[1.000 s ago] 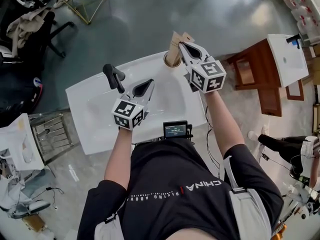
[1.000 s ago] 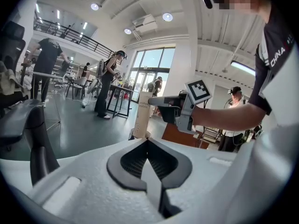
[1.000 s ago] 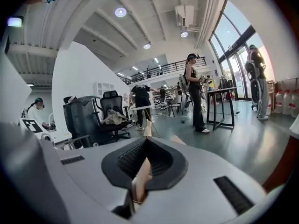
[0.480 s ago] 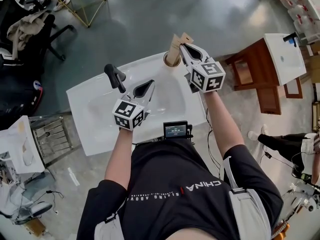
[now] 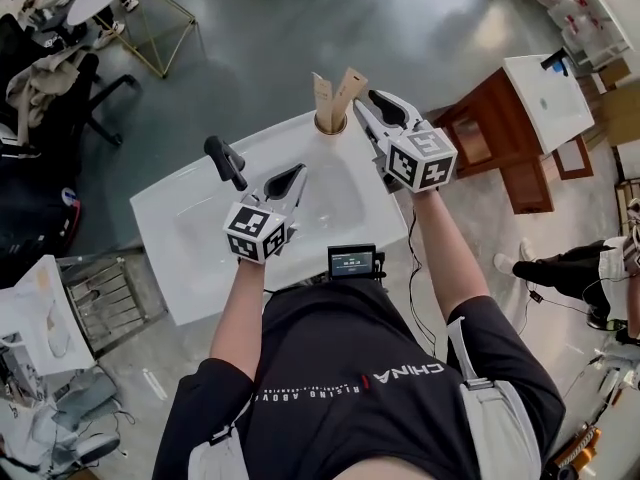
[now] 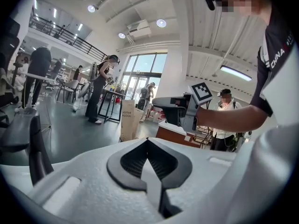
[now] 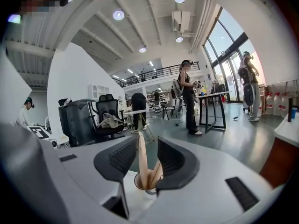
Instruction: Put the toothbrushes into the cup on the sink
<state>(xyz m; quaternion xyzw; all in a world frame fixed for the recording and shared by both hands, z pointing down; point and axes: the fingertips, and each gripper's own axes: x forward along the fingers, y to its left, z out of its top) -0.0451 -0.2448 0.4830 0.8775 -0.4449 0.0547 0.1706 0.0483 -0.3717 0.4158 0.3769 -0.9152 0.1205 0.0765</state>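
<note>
The right gripper point(image 7: 147, 147) has just been opening its jaws, and they now stand spread on either side of the cup point(image 7: 145, 186). The taller toothbrush point(image 7: 141, 155), in its card sleeve, rises in the gap between them, and neither pad presses on it. A second toothbrush point(image 7: 157, 171) leans in the same cup, tipped toward the pad on the right of the right gripper view. Both sleeves have their long axis close to upright, feet in the cup and tops spreading apart above its rim, so they cross the level line along which the gripper points. The cup lies straight ahead of the jaws and slightly below them, at the back corner of the sink point(image 5: 185, 243). Judged from this, both toothbrushes are in place, and what remains is to draw the right hand clear. That calls for a straight retreat away from the cup, since a sideways sweep could catch the leaning sleeve and tip it out. The left gripper point(image 5: 298, 171) is well apart from the cup, over the basin and nearer the faucet point(image 5: 226, 158), with its jaws pressed together on nothing. The right hand is by far the nearer to the cup.
</note>
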